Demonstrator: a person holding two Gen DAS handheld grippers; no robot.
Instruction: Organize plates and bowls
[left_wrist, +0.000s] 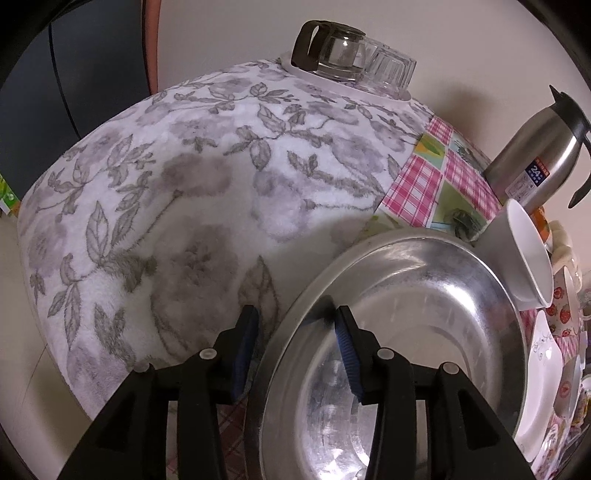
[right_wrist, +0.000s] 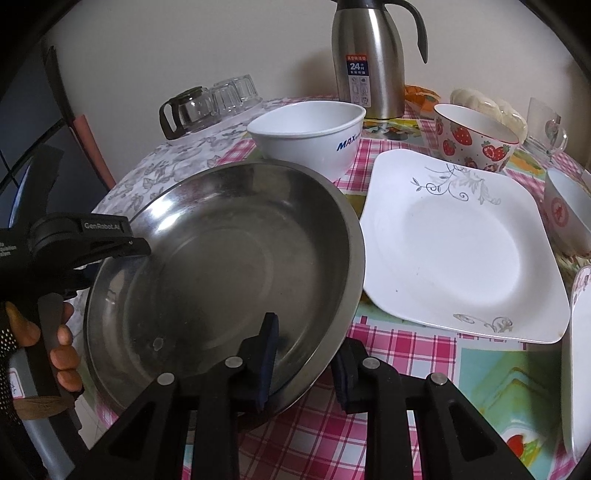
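Plain cream wall behind table w/ pink checked cloth.

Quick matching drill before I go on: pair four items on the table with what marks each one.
Items:
1. metal basin
2. square plate
3. strawberry bowl
4. thermos jug

Marks:
A. stands at the back by the wall
B. grey vine print on white
C. rim sits between both grippers' fingers
D. red fruit pattern

Pairs: 1-C, 2-B, 3-D, 4-A
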